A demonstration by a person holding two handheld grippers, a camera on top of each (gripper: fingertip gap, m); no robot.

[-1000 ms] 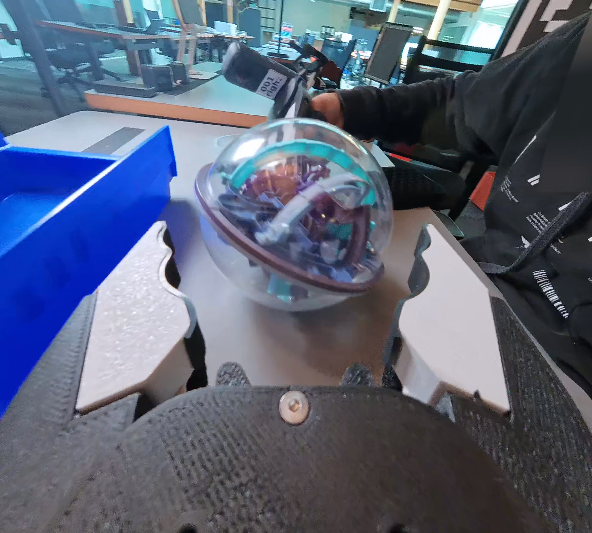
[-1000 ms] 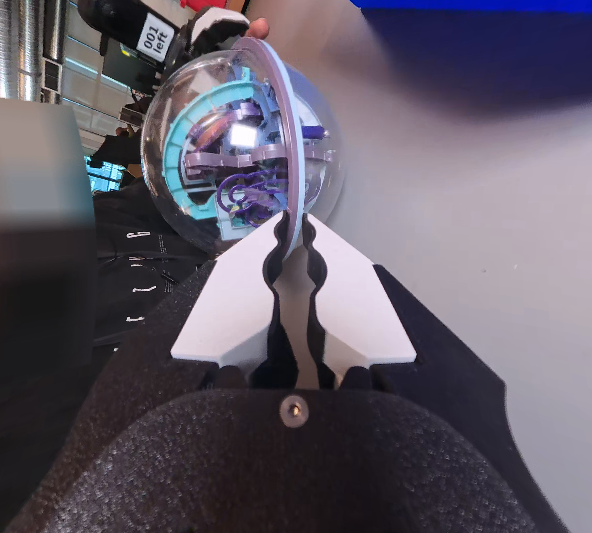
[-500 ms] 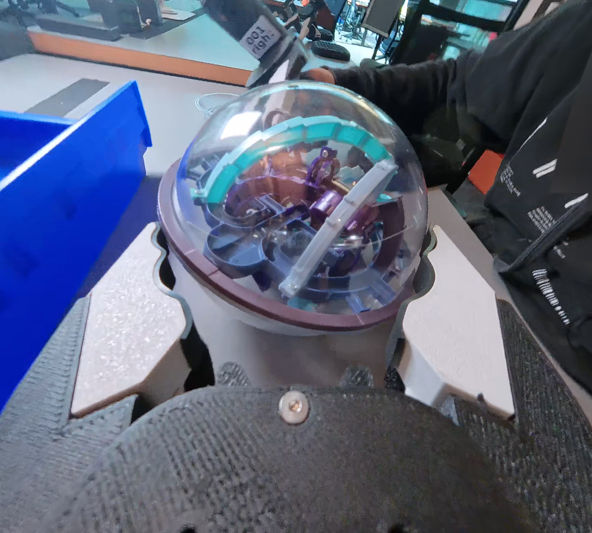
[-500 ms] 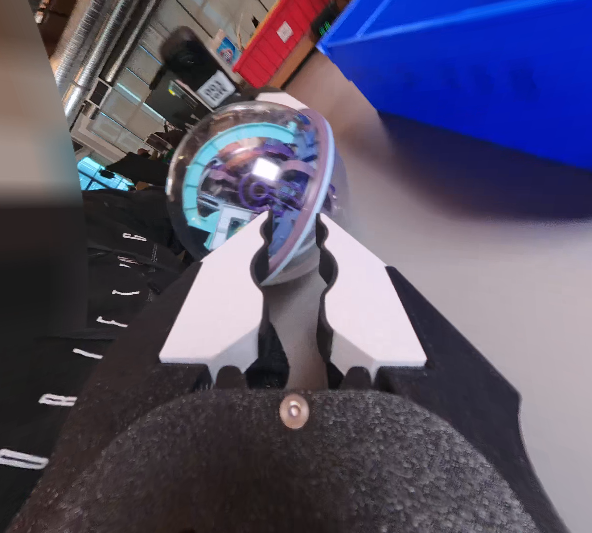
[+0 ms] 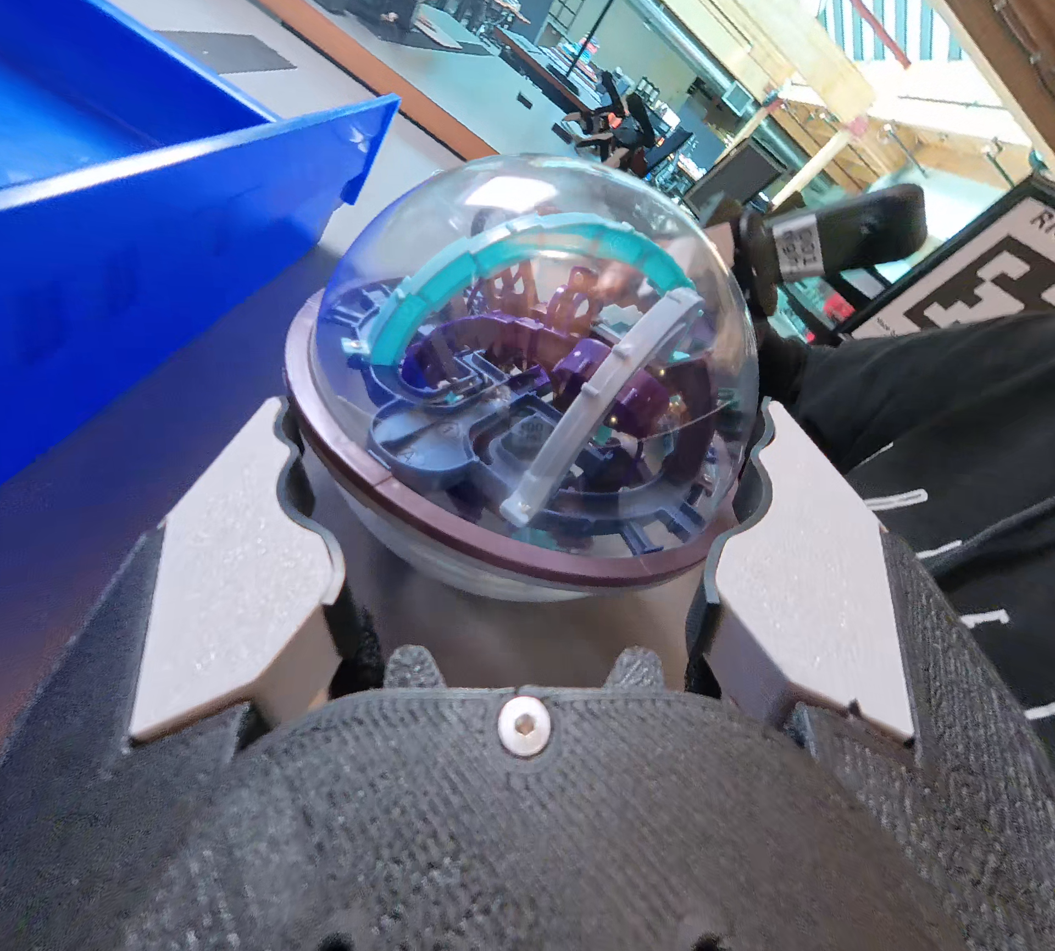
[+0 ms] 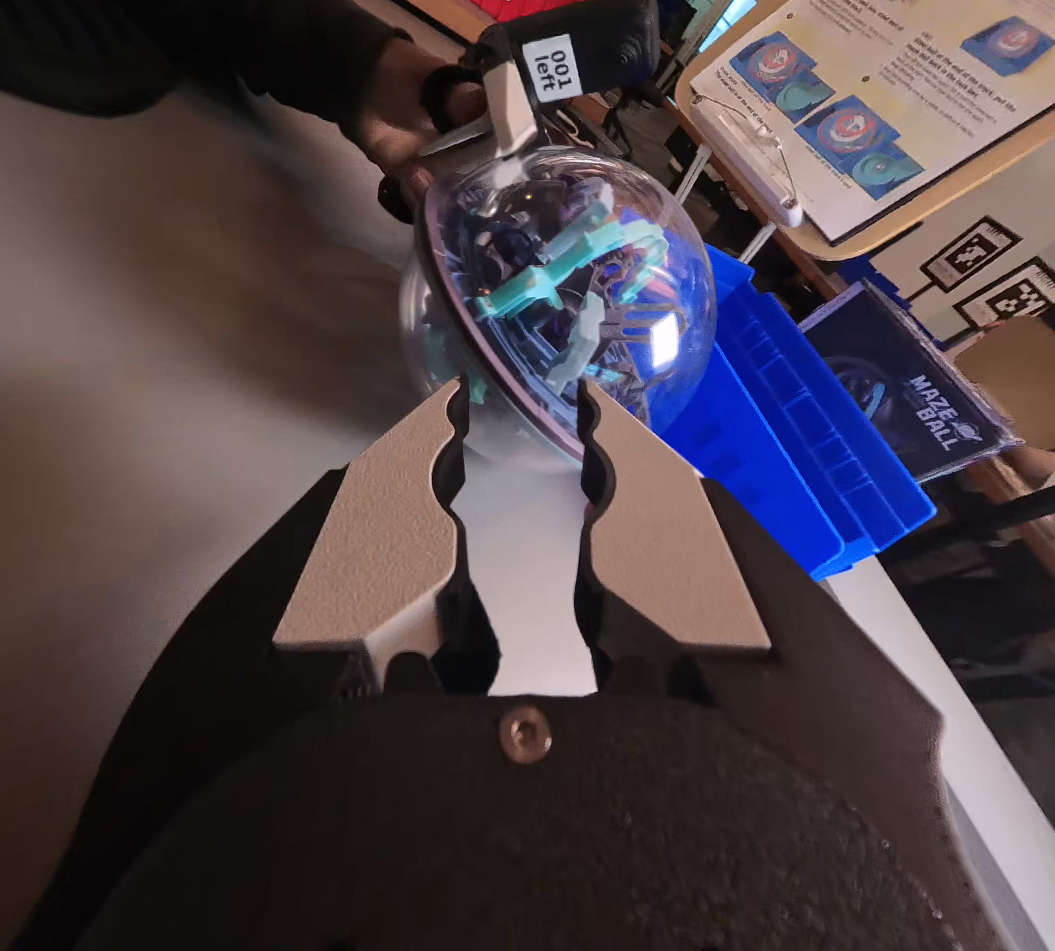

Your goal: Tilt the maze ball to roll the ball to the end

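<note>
Since a second ago you have brought your left gripper (image 5: 522,458) up around the clear plastic maze ball with teal and purple tracks inside (image 5: 531,369), which then lay ahead of its spread fingers. In the left wrist view, you are now clasping the sphere between both grey fingers (image 5: 240,569), each touching its maroon rim. The blue plastic bin (image 5: 143,232) is sitting beyond the left finger; the other gripper's black body is showing past the right finger.

In the right wrist view, your right gripper (image 6: 522,407) is pinching the tilted rim between its fingertips, narrowly parted. The maze ball (image 6: 562,304) is sitting just beyond them, with the blue bin (image 6: 799,461) off the right finger, and the grey tabletop (image 6: 171,295) beneath.
</note>
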